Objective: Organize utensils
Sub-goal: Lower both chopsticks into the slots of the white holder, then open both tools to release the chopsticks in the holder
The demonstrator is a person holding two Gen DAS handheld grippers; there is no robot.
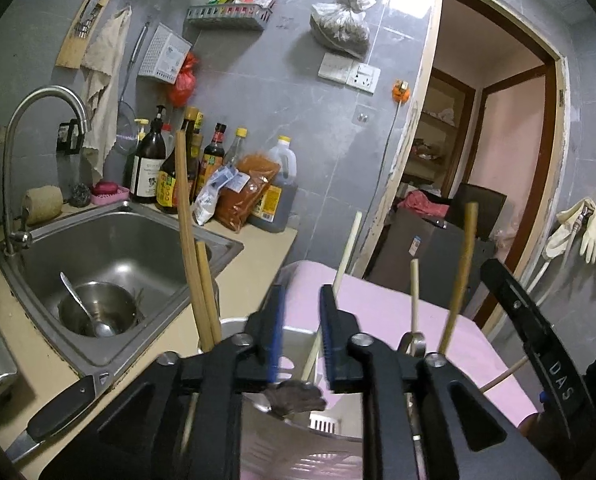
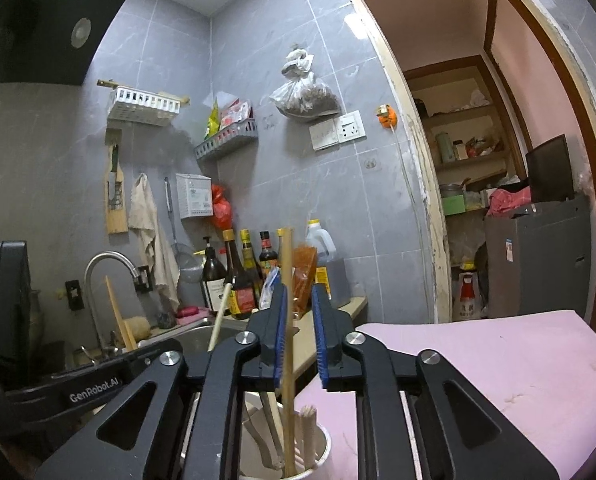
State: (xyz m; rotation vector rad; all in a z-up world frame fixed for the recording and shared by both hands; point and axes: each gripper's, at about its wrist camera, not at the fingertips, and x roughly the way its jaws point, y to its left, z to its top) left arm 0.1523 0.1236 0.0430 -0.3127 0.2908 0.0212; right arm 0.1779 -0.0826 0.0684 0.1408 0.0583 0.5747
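In the left wrist view my left gripper (image 1: 302, 308) is open over a white utensil holder (image 1: 233, 326) on the counter. Wooden chopsticks (image 1: 189, 240) stand upright left of the jaws, and more sticks (image 1: 460, 276) stand to the right. A thin pale stick (image 1: 348, 248) rises beside the right finger; nothing is clamped. In the right wrist view my right gripper (image 2: 298, 312) is open above a white cup (image 2: 322, 452) holding several chopsticks. One long chopstick (image 2: 286, 320) stands between the jaws against the left pad, not squeezed. The left gripper's body (image 2: 93, 384) is at the left.
A steel sink (image 1: 109, 248) at left holds a bowl with a spoon (image 1: 85, 308). A knife (image 1: 49, 412) lies on the counter edge. Sauce bottles (image 1: 185, 168) line the wall. A pink board (image 2: 498, 368) is to the right. A doorway (image 2: 498, 160) is behind it.
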